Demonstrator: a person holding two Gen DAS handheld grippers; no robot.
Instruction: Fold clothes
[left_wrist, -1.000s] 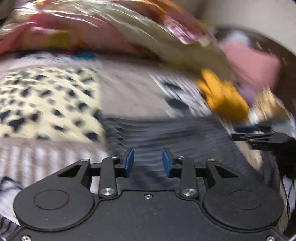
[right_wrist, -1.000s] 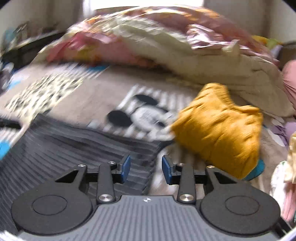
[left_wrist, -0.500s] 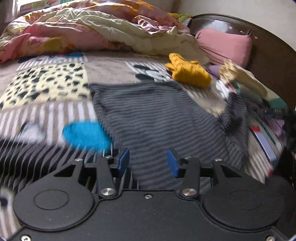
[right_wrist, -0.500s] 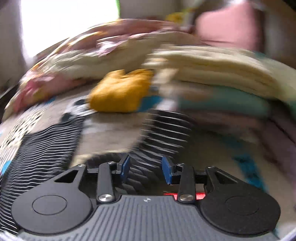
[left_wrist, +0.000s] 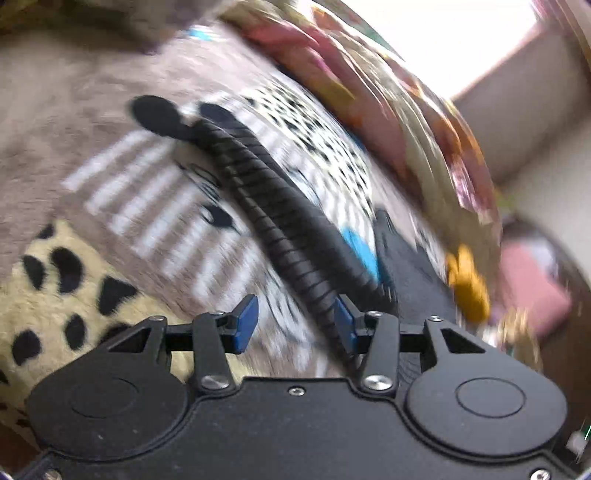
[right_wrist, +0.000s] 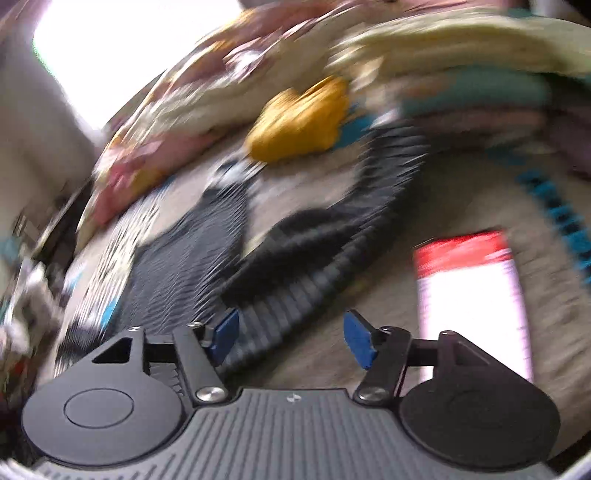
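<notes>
Both views are motion-blurred. Left claw (left_wrist: 293, 325): jaws apart, nothing clamped. A rolled edge of the striped shirt (left_wrist: 280, 221) runs from just inside the right pad up and away to the left; whether it touches that pad I cannot tell. Under and left of the claw lies the blanket (left_wrist: 74, 110), with a leopard patch close left, white stripes and black cartoon ears further ahead. Beyond the shirt edge to the right, more dark fabric, then a mustard garment (left_wrist: 467, 284) and a pink pillow (left_wrist: 532, 291) far right. A floral quilt (left_wrist: 388, 110) sits furthest ahead. Right claw (right_wrist: 291, 338): jaws wide apart, empty. The shirt's (right_wrist: 295, 266) bunched sleeve lies just ahead of the left pad and curves away up and right; the flat body spreads ahead-left. A red-and-white card (right_wrist: 472, 295) lies on the blanket just right of the right pad. Further ahead is the mustard garment (right_wrist: 299, 122), with the quilt (right_wrist: 207, 92) and a stack of folded clothes (right_wrist: 480, 74) behind it.
</notes>
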